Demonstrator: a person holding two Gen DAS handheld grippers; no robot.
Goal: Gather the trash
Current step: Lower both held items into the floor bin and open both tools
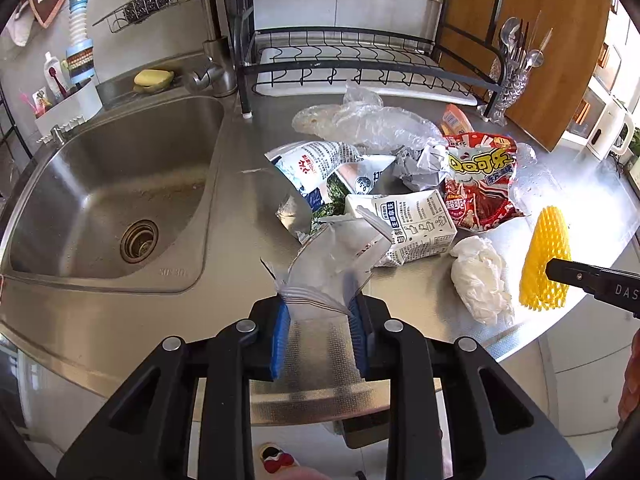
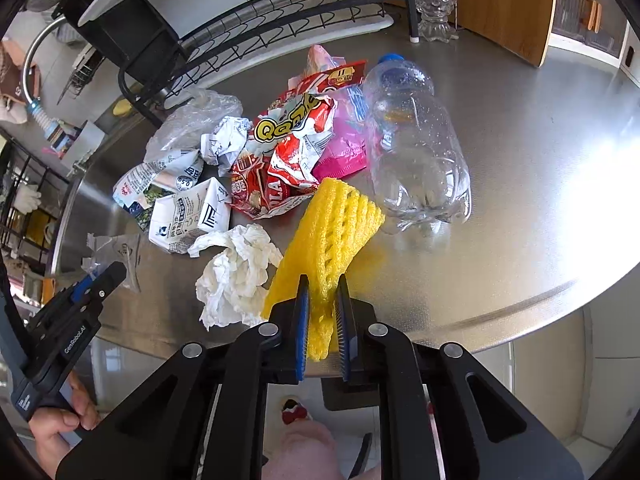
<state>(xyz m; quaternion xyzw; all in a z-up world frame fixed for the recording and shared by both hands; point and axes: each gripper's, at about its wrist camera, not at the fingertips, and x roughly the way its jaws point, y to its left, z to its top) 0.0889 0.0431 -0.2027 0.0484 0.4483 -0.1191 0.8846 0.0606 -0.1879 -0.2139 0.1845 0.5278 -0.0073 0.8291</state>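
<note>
A steel kitchen counter [image 1: 224, 312] runs beside a sink [image 1: 120, 200], with a black dish rack [image 1: 360, 60] and a wooden board [image 1: 532, 48] at the back. A heap of trash lies on the counter ahead of both grippers.

The left gripper [image 1: 320, 320] has its blue pads spread apart, and the zip edge of a clear plastic bag [image 1: 332, 264] lies between them; I cannot tell whether the pads touch it. Just beyond the bag is a white carton [image 1: 416, 228], and to its right a crumpled white tissue [image 1: 480, 280]. Farther ahead sit a red snack wrapper [image 1: 480, 180] and thin clear film [image 1: 368, 120].

The right gripper [image 2: 323, 320] is clamped on the near end of a yellow foam net [image 2: 332, 224], which stands up from the counter. Left of it lies the tissue; ahead and to the right lies a clear plastic bottle [image 2: 416, 152] with a blue cap, on its side next to a pink packet [image 2: 348, 148].
</note>
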